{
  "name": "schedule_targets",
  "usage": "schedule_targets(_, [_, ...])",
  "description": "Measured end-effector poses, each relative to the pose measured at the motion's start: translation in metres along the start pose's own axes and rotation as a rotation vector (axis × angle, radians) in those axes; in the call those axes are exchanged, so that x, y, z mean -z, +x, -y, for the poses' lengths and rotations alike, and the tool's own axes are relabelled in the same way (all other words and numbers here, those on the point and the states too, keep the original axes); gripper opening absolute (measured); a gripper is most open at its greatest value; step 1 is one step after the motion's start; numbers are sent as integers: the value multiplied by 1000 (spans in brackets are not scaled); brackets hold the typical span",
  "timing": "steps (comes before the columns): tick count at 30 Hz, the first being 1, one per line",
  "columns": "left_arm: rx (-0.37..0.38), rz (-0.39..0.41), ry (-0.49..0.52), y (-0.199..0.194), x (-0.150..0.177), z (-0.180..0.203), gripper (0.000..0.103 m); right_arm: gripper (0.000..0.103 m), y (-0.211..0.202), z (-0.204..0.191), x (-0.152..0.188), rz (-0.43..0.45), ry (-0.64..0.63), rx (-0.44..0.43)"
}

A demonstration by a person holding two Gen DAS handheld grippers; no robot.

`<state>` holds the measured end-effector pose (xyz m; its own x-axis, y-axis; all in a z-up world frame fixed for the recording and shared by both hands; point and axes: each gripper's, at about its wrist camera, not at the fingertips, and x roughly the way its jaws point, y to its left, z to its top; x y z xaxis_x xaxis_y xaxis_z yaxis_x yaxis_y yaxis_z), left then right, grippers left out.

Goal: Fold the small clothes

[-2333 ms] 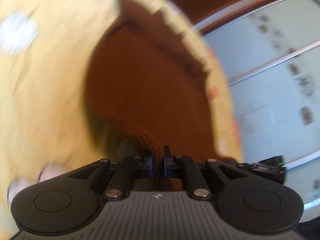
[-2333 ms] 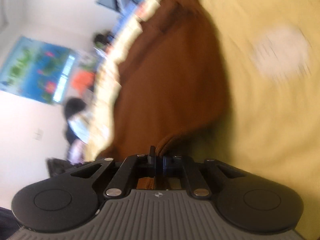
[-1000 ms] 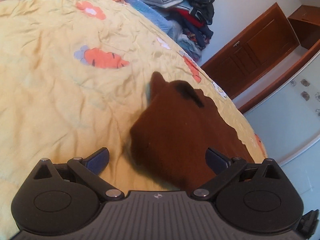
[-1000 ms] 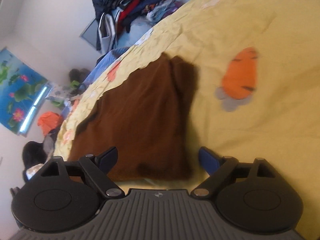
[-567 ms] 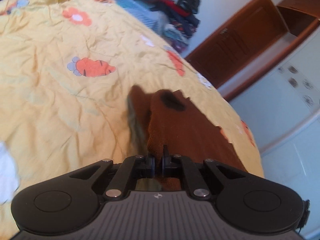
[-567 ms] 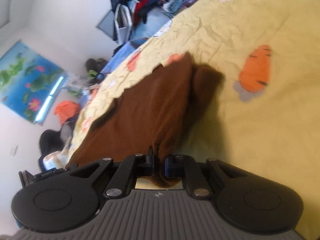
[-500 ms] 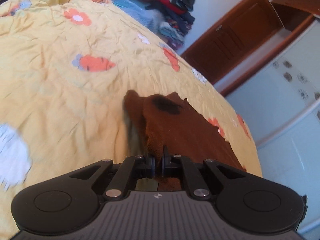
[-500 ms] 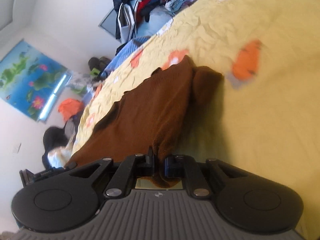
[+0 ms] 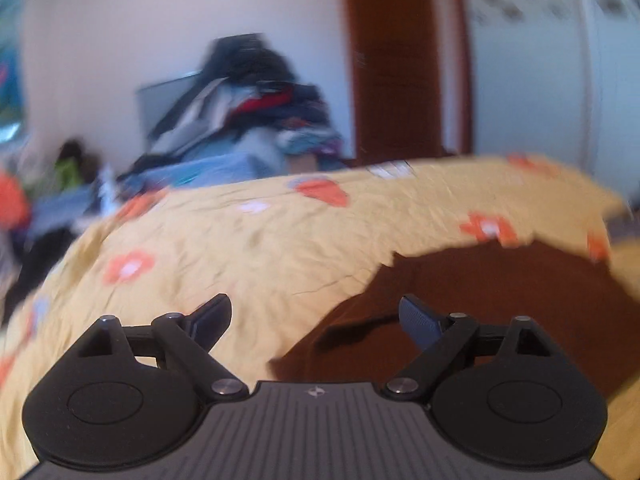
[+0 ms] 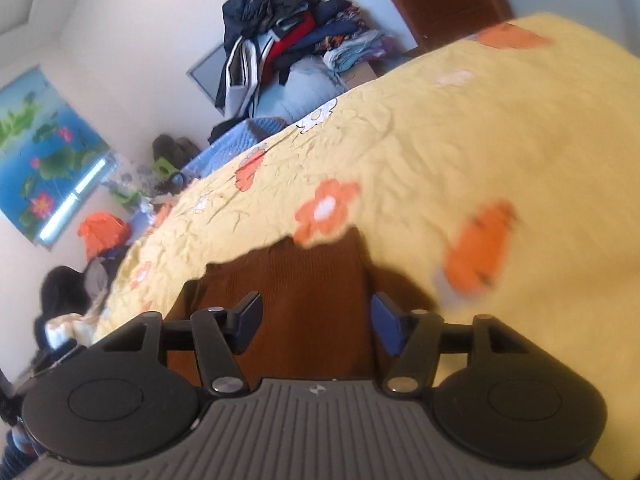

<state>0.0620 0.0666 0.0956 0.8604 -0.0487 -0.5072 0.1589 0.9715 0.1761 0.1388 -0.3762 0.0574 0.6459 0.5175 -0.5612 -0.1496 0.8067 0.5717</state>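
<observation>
Fingers (image 10: 250,318) of both grippers opening, apart above brown garment (image 10: 304,304).

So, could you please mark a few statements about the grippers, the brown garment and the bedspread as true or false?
1. The left gripper grips the brown garment. False: its jaws are opening, with nothing pinched.
2. The garment lies on a yellow bedspread with orange flowers. True.
3. The right gripper is clamped shut. False: its jaws are opening, above the garment.
4. A pile of clothes sits beyond the bed. True.
</observation>
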Motion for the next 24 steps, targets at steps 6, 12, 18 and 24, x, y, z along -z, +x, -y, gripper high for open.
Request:
schedule_targets(6, [51,-194,229,104,-4,47,47,63,94,-14,-32,-128,-104,137])
schedule_targets(12, [34,-150,80,124,-14,25,4,18,115,-19,-25,-148,-186,108])
schedule_targets(18, [-41,-222,-24,159,-6,-1,4,17,109,5,-34,-49,-94,125])
schedule_targets(24, [-83,-199,-33,125,-2,0,35,63,95,-2,-23,-20,-41,122])
